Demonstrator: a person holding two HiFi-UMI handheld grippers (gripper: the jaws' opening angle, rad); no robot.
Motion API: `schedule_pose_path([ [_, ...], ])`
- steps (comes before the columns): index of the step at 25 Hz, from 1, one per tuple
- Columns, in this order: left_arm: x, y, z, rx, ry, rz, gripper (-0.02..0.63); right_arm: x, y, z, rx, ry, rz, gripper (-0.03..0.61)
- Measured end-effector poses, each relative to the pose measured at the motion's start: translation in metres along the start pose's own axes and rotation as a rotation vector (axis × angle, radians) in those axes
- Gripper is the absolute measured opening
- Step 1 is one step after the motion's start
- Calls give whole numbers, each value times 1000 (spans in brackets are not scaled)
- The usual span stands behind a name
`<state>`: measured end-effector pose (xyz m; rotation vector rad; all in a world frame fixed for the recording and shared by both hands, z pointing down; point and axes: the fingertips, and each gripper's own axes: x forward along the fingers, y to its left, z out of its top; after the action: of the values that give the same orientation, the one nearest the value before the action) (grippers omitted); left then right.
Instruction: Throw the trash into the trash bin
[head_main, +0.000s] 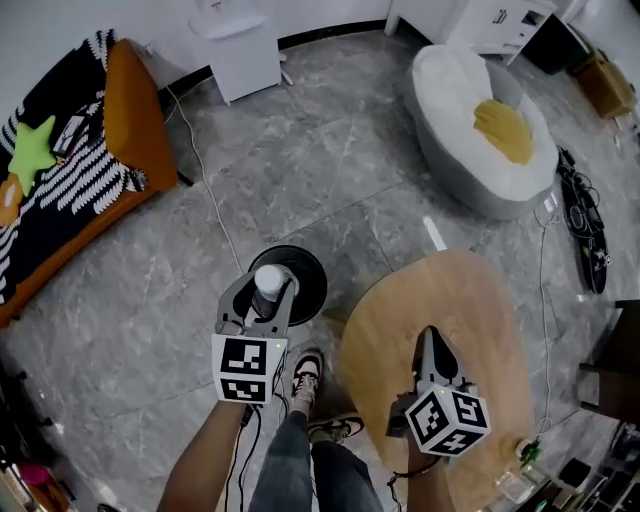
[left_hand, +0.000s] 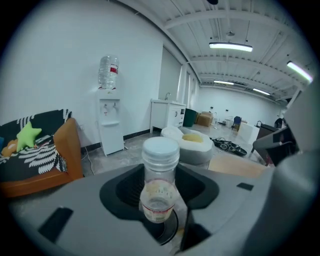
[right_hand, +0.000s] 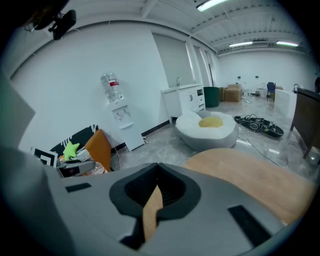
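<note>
Two hand-held tools, one bottle, one trash bin and one wooden surface are in sight.

The left tool (head_main: 265, 290) is closed on a small clear plastic bottle (left_hand: 160, 172) with a white cap. The bottle stands upright between the jaws, gripped about its body, its cap rising above them. It looks nearly empty and carries a band of label low down.

The right tool (head_main: 430, 340) holds nothing. Its jaws are drawn narrow and meet at the tips. It hangs over the surface (head_main: 480, 300), a rounded light-wood top whose middle lies bare.

The trash bin (head_main: 312, 268) is round and black and stands on the floor just beside the surface's left edge. From overhead, the bottle and the left tool's tips show directly against the bin's opening, towards its left side. How high above it they are cannot be told.

The floor (head_main: 300, 170) is grey marbled tile. To the left is one orange sofa (head_main: 135, 110) draped in a black-and-white striped throw, with one green star cushion (head_main: 32, 150) on it. One white water dispenser (left_hand: 111, 125) stands against the white wall. One pale beanbag (head_main: 480, 120) with a yellow patch lies beyond the surface. A tangle of dark cables (head_main: 585, 215) lies at the right. The person's legs and one shoe (head_main: 306, 375) show between the tools.
</note>
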<state>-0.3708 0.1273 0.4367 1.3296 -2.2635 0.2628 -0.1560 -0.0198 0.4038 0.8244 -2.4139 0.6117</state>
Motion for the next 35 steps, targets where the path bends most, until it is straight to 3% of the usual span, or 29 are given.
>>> schedule_pose_path([
  [5,42,35,-72,-71,79,17,186,47,3,-32,-44,54,0,2],
  [9,63,35,-127,-109,151,35,186,67,-16,-56,-64,117,-18,2],
  [14,93,37,-160,-52,196,14,186,88,-30,-62,-55,127,-30,2],
  [18,98,39,-176,-79,243,1,190,85,-38,-70,-25,142,-52,2],
  [20,99,38,-180,-121,252,-7,308,81,-43,-72,-5,143,-70,2],
  [23,96,35,-182,-145,261,-20,378,75,-52,-70,24,133,-96,2],
  [35,86,20,-169,-147,258,-32,379,52,-66,-64,73,95,-127,2],
])
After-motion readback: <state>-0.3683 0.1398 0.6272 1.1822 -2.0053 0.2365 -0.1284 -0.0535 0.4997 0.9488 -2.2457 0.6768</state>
